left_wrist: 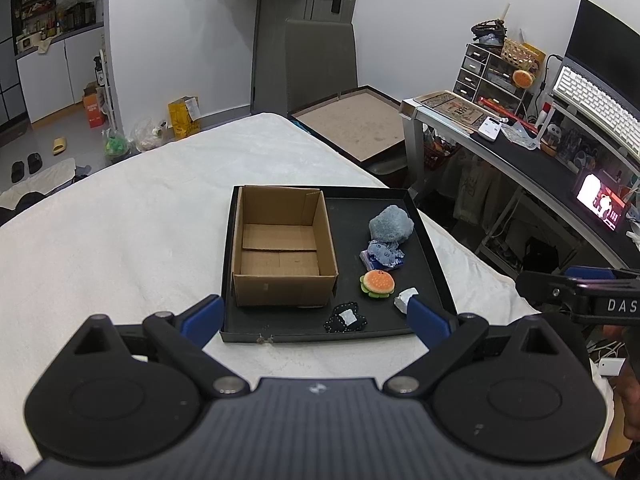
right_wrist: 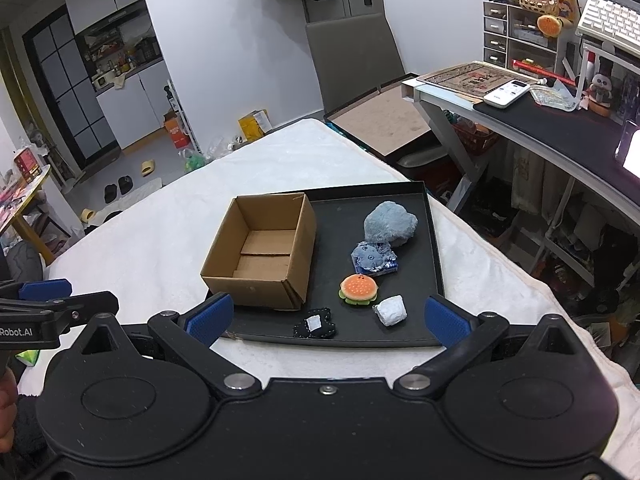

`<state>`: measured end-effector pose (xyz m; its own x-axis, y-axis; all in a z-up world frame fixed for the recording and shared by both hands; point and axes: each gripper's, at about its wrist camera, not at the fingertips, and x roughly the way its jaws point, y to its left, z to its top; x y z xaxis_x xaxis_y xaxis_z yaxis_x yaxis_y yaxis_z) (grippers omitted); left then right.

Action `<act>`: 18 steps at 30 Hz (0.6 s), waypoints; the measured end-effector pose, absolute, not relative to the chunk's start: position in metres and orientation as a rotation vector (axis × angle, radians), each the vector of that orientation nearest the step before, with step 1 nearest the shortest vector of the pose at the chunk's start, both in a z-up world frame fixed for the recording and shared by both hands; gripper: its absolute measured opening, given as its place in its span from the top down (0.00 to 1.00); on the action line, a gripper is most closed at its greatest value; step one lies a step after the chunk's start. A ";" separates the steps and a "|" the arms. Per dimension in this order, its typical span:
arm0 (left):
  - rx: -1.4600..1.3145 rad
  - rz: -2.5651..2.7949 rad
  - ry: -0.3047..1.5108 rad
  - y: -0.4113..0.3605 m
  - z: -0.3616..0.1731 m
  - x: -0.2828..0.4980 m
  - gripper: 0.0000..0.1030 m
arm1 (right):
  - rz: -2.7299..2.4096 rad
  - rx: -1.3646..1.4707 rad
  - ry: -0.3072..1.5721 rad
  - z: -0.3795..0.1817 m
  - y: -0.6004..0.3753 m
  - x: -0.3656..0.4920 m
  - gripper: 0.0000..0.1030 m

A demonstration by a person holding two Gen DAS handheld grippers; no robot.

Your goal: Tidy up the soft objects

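A black tray (left_wrist: 434, 256) (right_wrist: 436, 264) lies on a white towel. An open, empty cardboard box (left_wrist: 280, 248) (right_wrist: 260, 252) fills its left side. To its right lie a grey-blue fluffy lump (left_wrist: 391, 224) (right_wrist: 390, 224), a small blue plush (left_wrist: 382, 257) (right_wrist: 373, 259), a burger plush (left_wrist: 377, 283) (right_wrist: 359, 289), a white wad (left_wrist: 405, 298) (right_wrist: 391, 310) and a dark star-shaped pouch (left_wrist: 347, 319) (right_wrist: 315, 325). My left gripper (left_wrist: 316, 316) and my right gripper (right_wrist: 328, 318) are both open and empty, just before the tray's near edge.
The towel (left_wrist: 120, 220) (right_wrist: 152, 232) covers the table. A desk (left_wrist: 540, 156) (right_wrist: 560, 128) with keyboard and drawers stands to the right. A grey chair (left_wrist: 320, 64) (right_wrist: 352, 56) and a flat box stand behind. The other gripper shows at each view's side edge.
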<state>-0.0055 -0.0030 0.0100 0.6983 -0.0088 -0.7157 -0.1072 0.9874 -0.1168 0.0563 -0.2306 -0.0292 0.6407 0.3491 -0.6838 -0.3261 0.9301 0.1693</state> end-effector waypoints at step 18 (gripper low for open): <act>-0.151 0.055 0.802 0.004 0.013 -0.007 0.05 | 0.390 0.018 0.787 -0.029 -0.227 0.055 0.00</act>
<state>-0.0074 0.0039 0.0126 0.6942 -0.0086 -0.7198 -0.1060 0.9878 -0.1139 0.0551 -0.2274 -0.0289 0.6385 0.3484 -0.6862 -0.3352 0.9285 0.1596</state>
